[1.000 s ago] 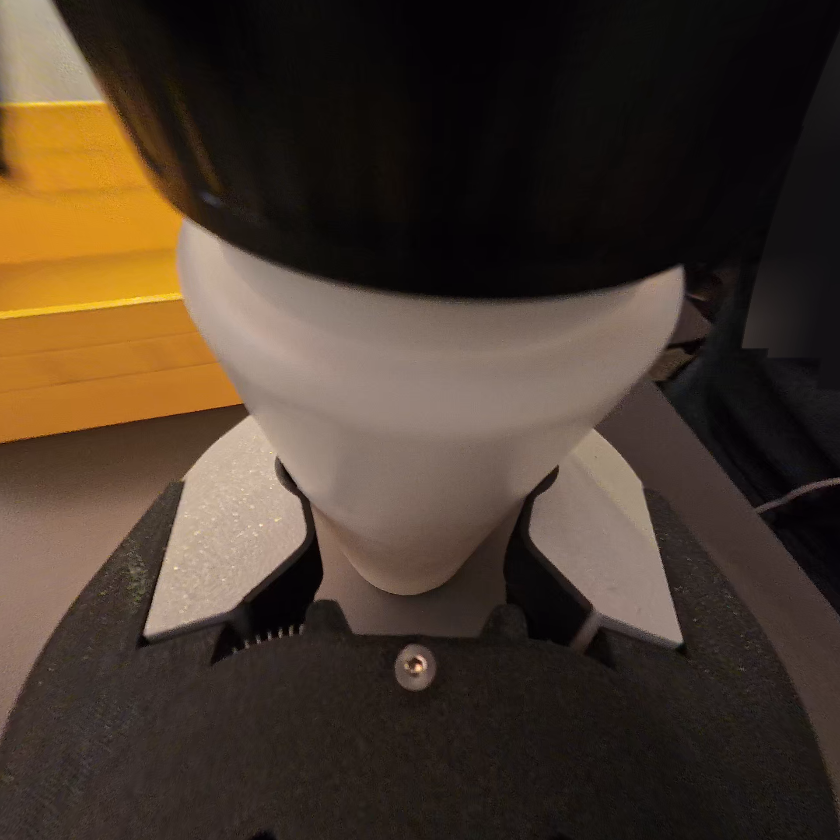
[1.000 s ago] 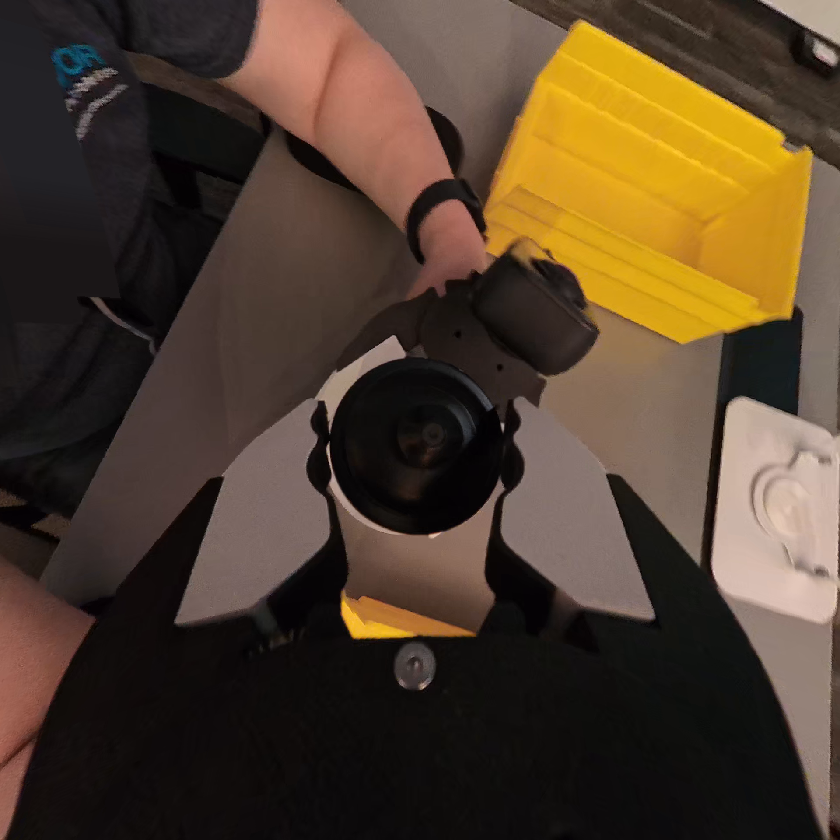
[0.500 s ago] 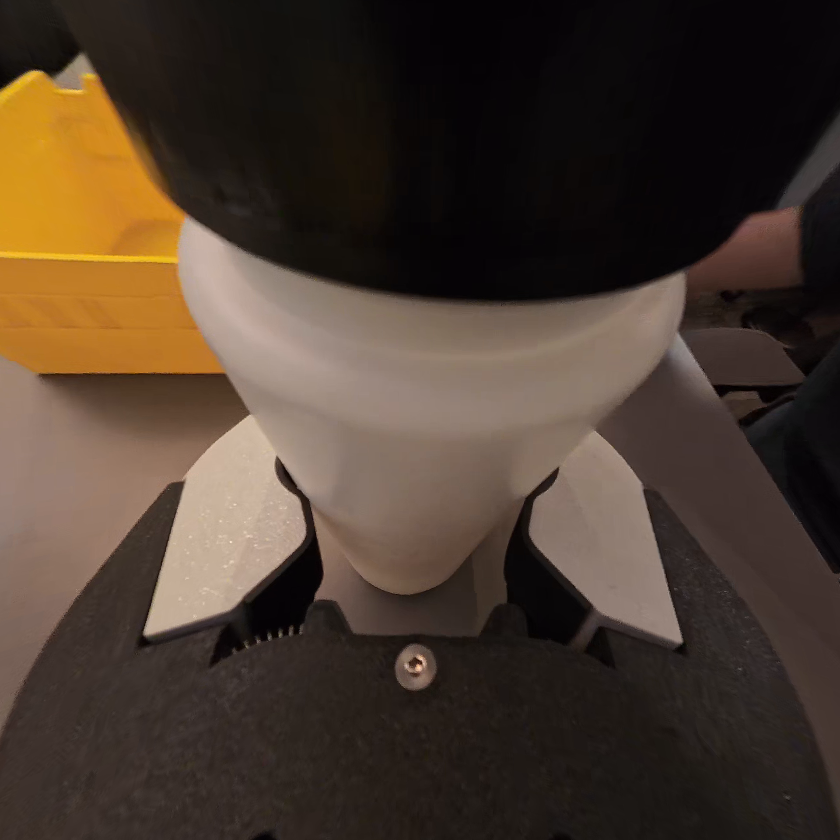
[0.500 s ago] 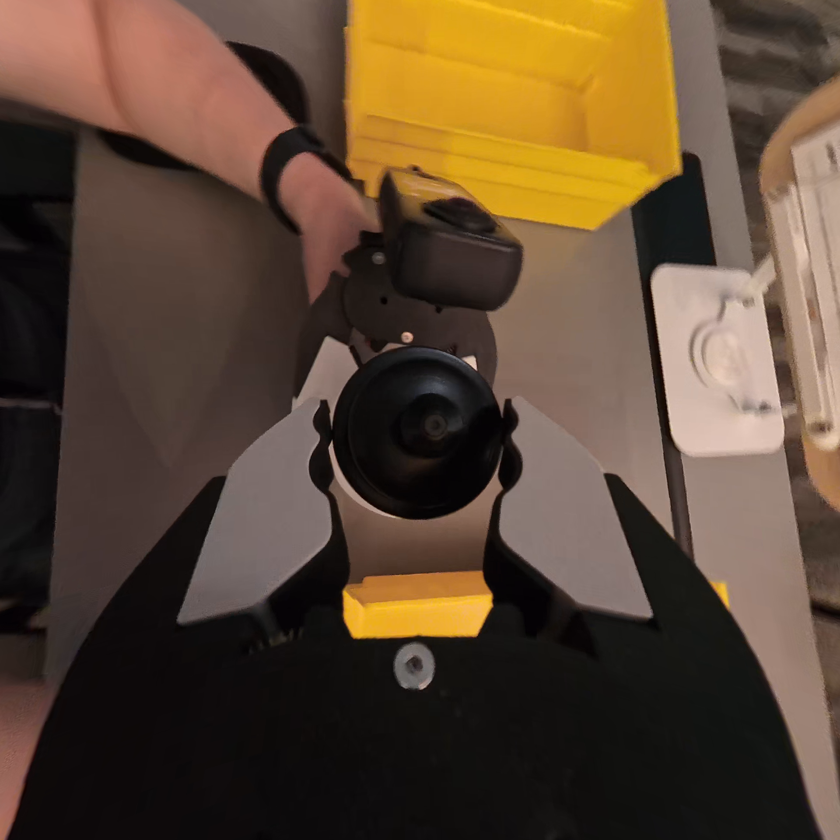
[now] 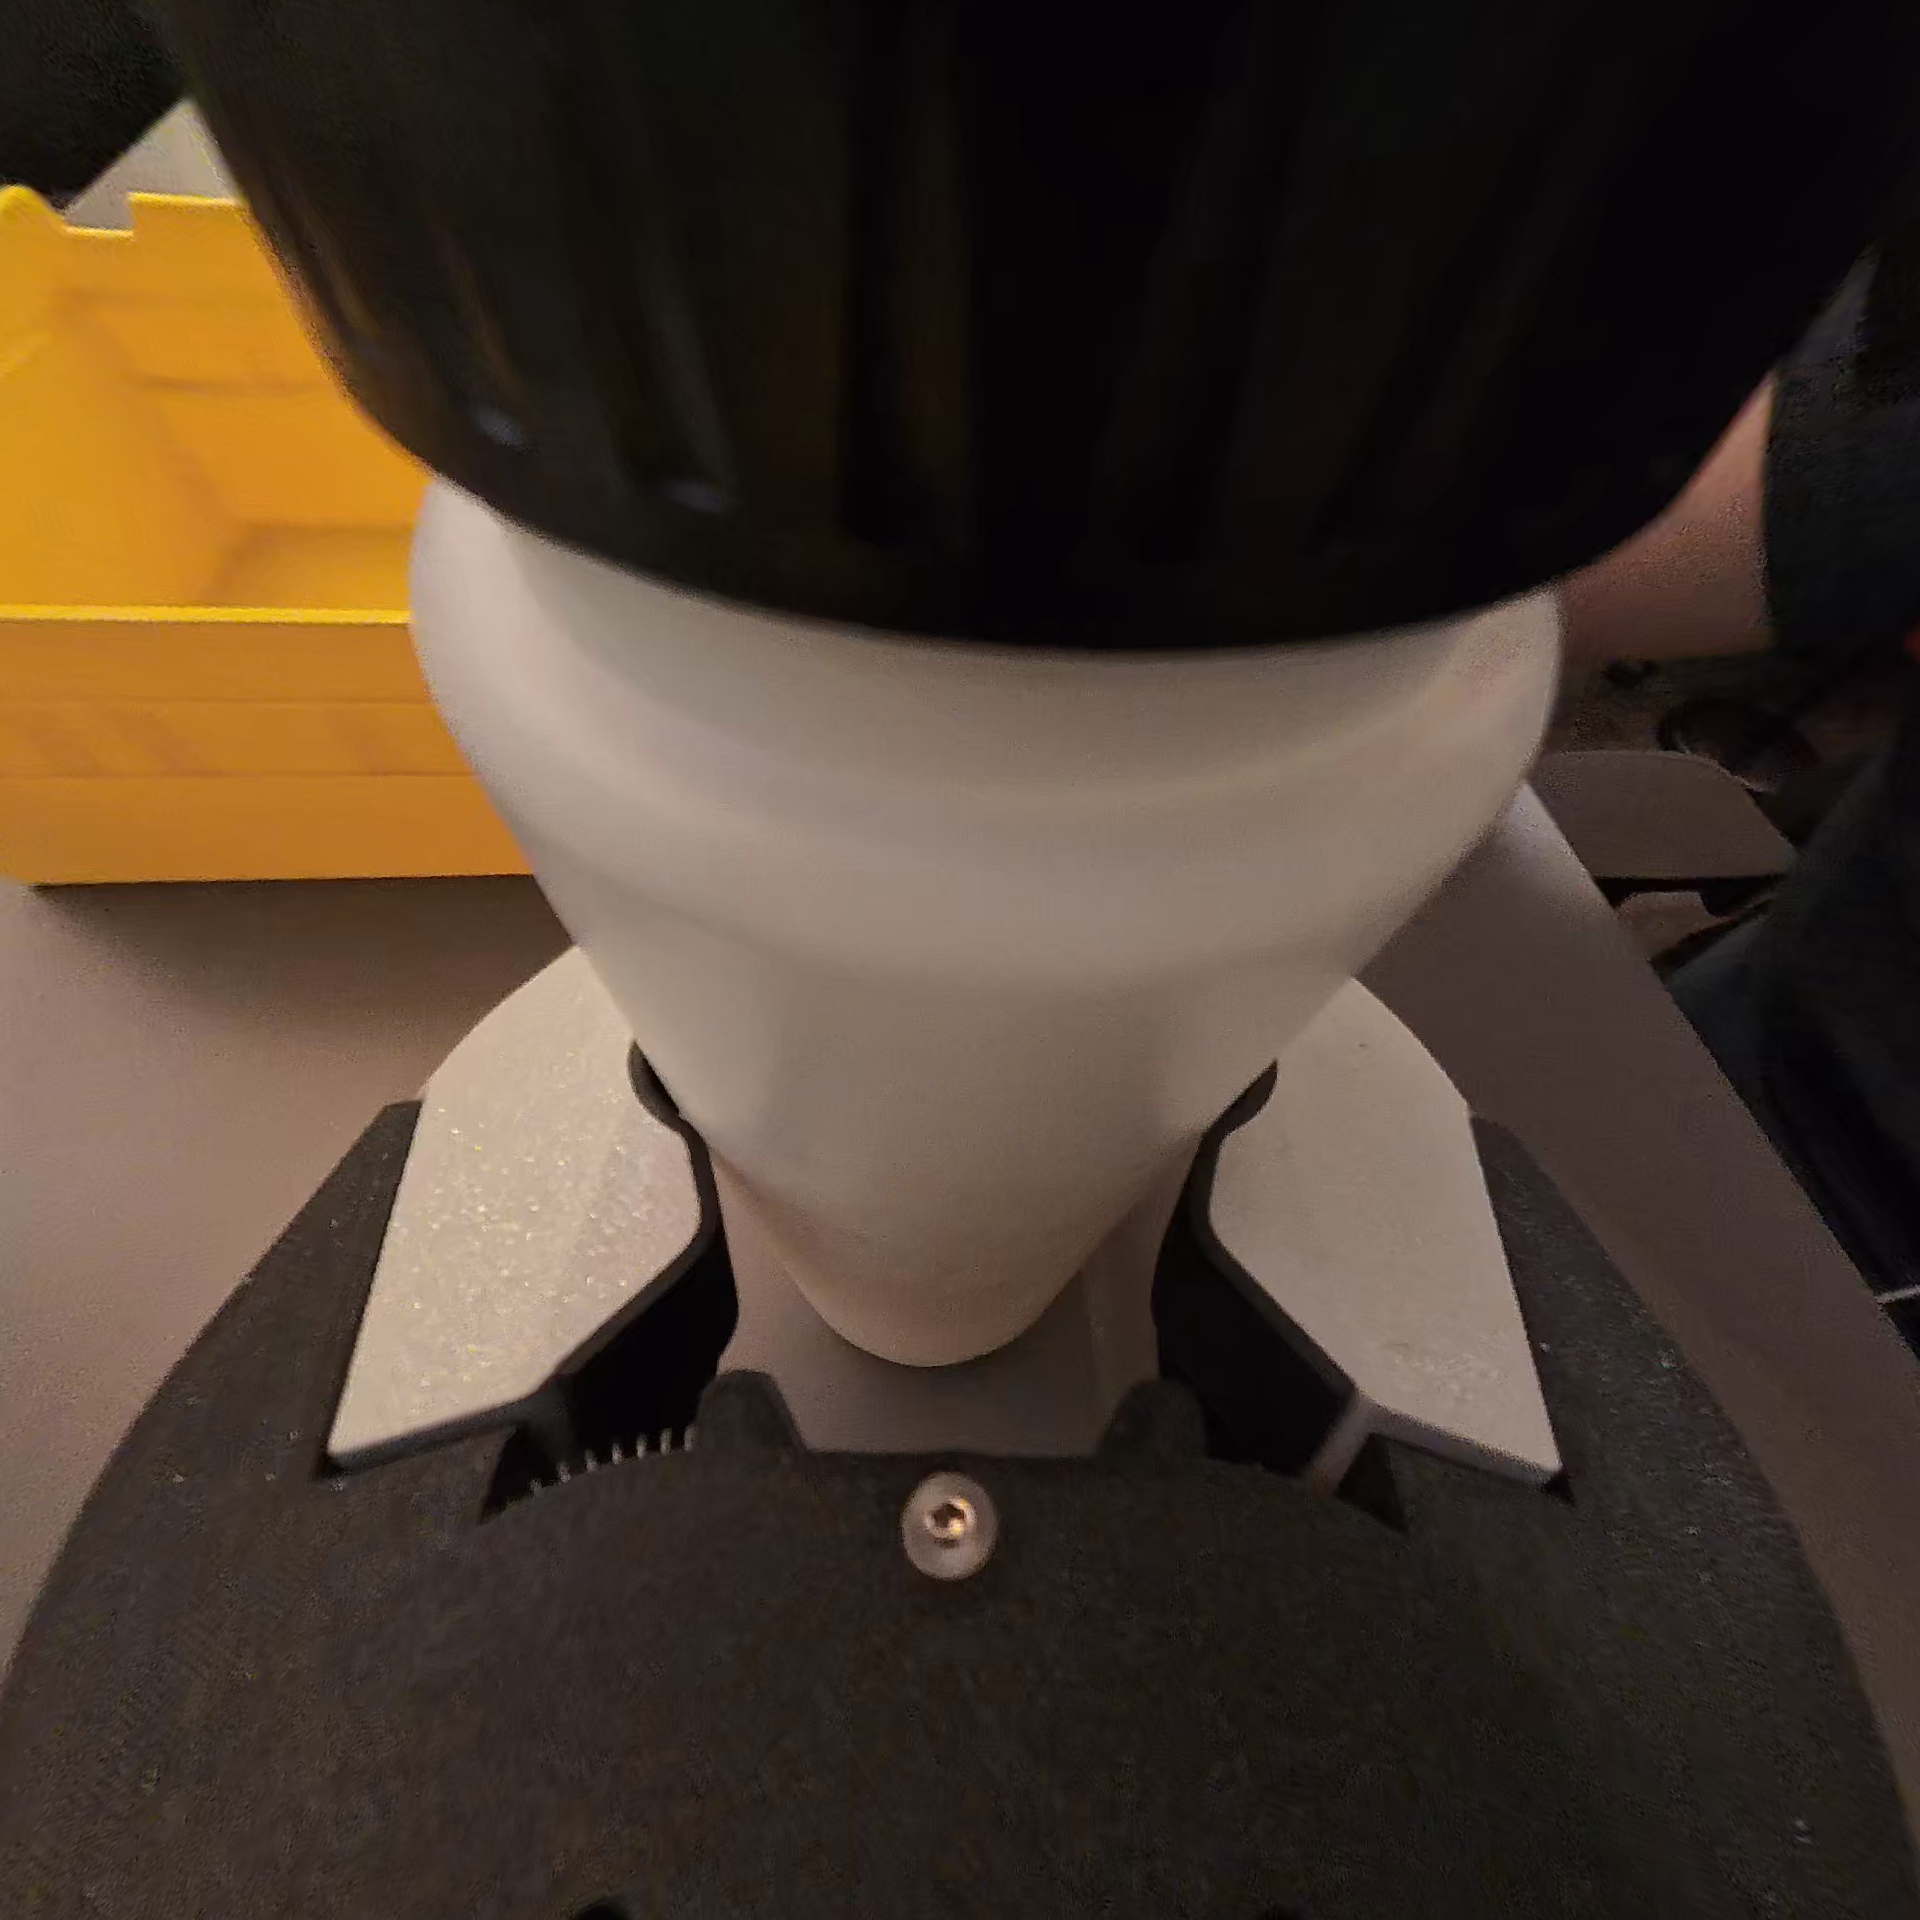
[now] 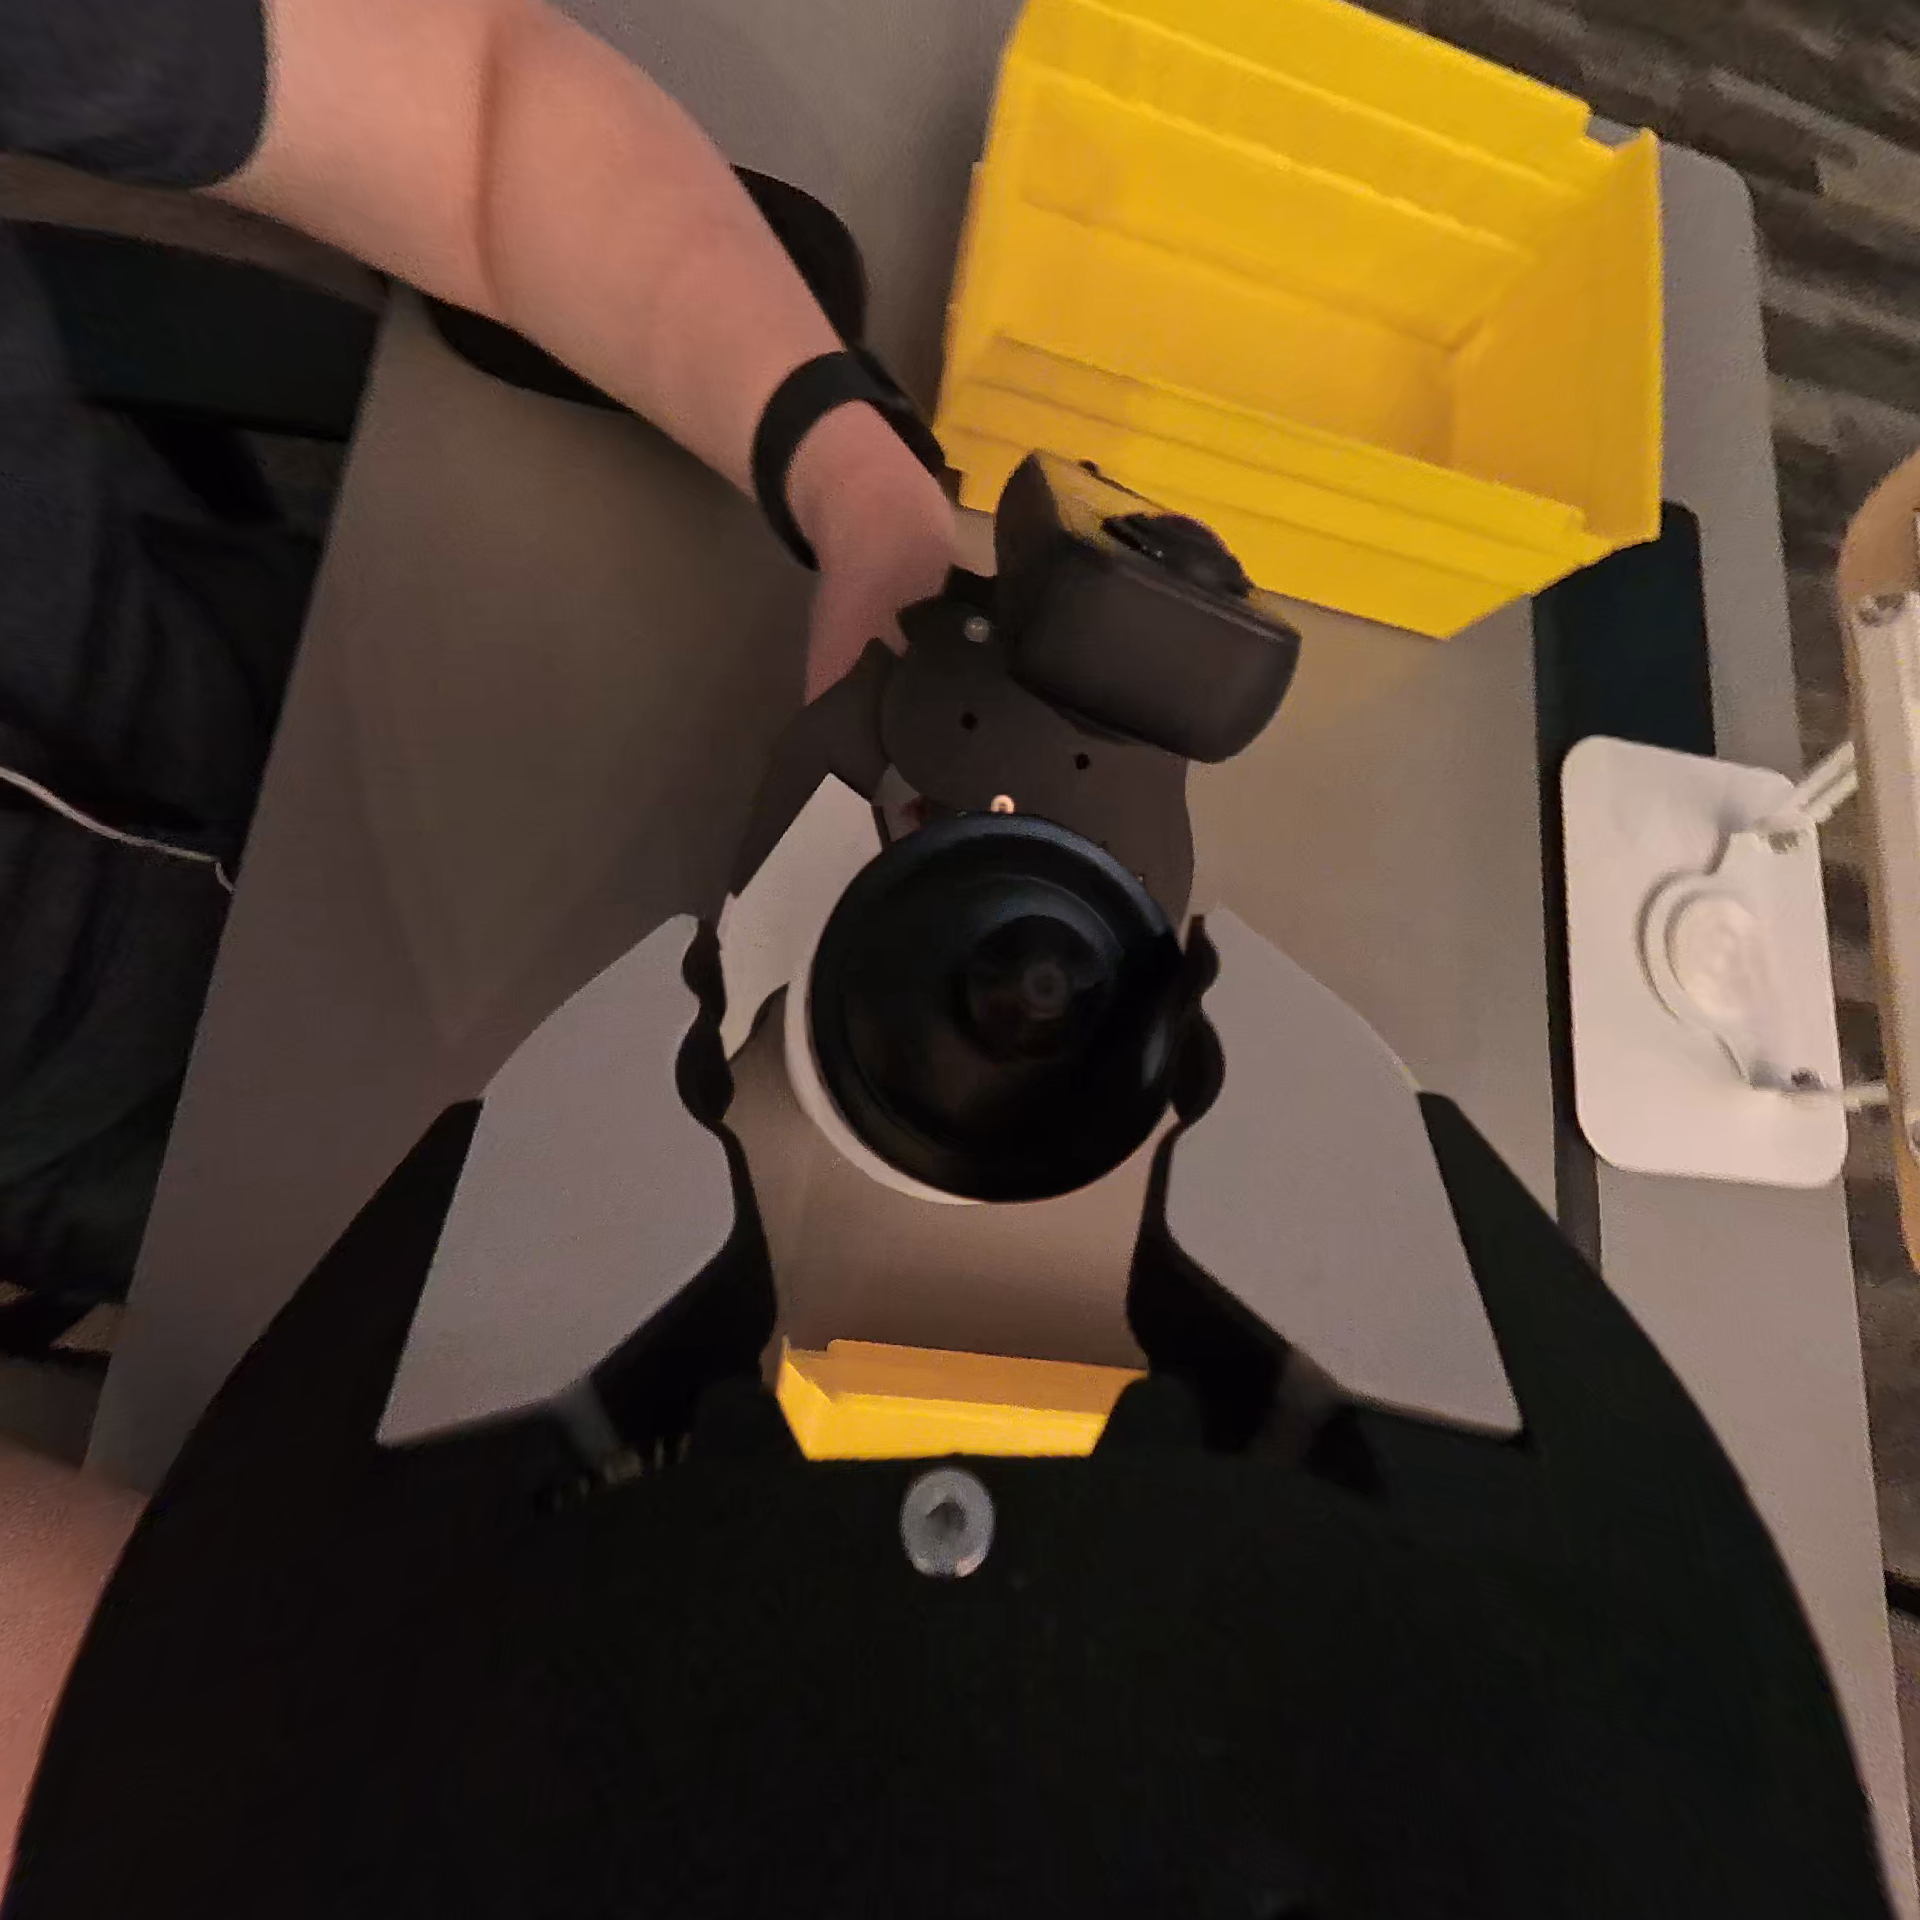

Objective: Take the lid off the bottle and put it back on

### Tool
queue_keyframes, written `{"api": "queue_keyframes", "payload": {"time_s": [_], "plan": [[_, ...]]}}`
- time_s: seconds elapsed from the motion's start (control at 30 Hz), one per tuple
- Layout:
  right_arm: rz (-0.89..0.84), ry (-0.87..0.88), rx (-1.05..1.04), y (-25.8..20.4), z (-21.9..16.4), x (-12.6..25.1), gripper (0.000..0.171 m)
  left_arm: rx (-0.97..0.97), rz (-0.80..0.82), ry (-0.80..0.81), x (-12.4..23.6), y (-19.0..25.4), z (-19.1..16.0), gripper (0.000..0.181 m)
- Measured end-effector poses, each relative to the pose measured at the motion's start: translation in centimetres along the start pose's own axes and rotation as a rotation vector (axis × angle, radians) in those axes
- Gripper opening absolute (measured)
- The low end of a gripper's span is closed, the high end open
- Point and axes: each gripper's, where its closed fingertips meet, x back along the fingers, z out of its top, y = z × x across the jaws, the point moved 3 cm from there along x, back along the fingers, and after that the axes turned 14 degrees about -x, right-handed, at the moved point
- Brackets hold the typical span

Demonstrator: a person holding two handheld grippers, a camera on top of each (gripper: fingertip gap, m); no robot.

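A white bottle with a black ribbed lid stands upright on the grey table. My left gripper is shut on the bottle's lower body, one finger on each side. In the right wrist view I look straight down on the lid, which sits on the bottle. My right gripper is open around the lid: the right fingertip touches its rim and the left fingertip stands clear of it. The left gripper's body shows just beyond the lid, held by a hand.
A yellow bin stands behind the bottle; it also shows in the left wrist view. A white flat holder lies at the right table edge. Another yellow piece sits below my right gripper. A person's forearm reaches in from the upper left.
My right gripper has opened, its left finger coming off the lid it was clamping. The right view has turned and the lid sits right of centre between the fingers. The left grip is unchanged.
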Motion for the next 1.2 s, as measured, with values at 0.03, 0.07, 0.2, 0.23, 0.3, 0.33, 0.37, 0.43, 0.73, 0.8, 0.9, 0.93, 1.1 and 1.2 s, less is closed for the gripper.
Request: {"api": "queue_keyframes", "payload": {"time_s": [0.03, 0.07, 0.2, 0.23, 0.3, 0.33, 0.37, 0.43, 0.73, 0.8, 0.9, 0.93, 1.1, 1.2], "plan": [[-0.023, -0.004, -0.023, 0.2, 0.1, -0.1, 0.086, 0.006, 0.008, 0.0, 0.1, -0.2, -0.1, 0.102], [-0.055, -0.016, -0.054, 0.6, 0.0, -0.2, 0.084, 0.012, 0.009, 0.001, 0.1, -0.2, -0.1, 0.102], [-0.087, -0.052, -0.088, 1.5, -0.3, -0.5, 0.076, 0.014, 0.008, 0.003, 0.1, -0.3, -0.1, 0.102], [-0.074, -0.048, -0.072, 1.4, -0.3, -0.5, 0.076, 0.01, 0.007, 0.0, 0.1, -0.2, -0.1, 0.102], [-0.047, -0.039, -0.055, 1.3, -0.3, -0.4, 0.076, 0.005, 0.006, -0.005, 0.1, -0.2, -0.1, 0.102], [-0.042, -0.026, -0.047, 1.3, -0.2, -0.3, 0.076, 0.007, 0.006, -0.005, 0.1, -0.2, -0.1, 0.102], [-0.044, -0.002, -0.044, 1.4, 0.1, -0.1, 0.076, 0.011, 0.007, -0.004, 0.2, -0.3, -0.1, 0.102], [-0.031, 0.067, -0.06, 1.6, 0.9, 0.6, 0.076, 0.015, 0.012, -0.004, 0.2, -0.4, -0.2, 0.102], [-0.575, -0.097, -0.468, 11.7, -8.4, 8.3, 0.076, 0.105, 0.217, -0.031, 1.7, -3.7, -1.4, 0.102], [-0.617, -0.288, -0.658, 13.7, -14.1, 8.7, 0.076, 0.135, 0.255, -0.02, 2.2, -4.5, -1.7, 0.102], [-0.649, -0.451, -0.85, 17.0, -20.0, 8.0, 0.076, 0.151, 0.259, -0.003, 2.4, -4.8, -1.8, 0.102], [-0.661, -0.469, -0.899, 18.2, -21.4, 7.5, 0.076, 0.144, 0.258, -0.004, 2.4, -4.7, -1.8, 0.102], [-0.663, -0.657, -1.053, 20.6, -27.6, 5.0, 0.076, 0.095, 0.256, -0.027, 2.0, -4.3, -1.7, 0.102], [-0.664, -0.698, -1.041, 21.3, -29.0, 4.1, 0.076, 0.107, 0.254, -0.021, 2.1, -4.4, -1.7, 0.102]]}}
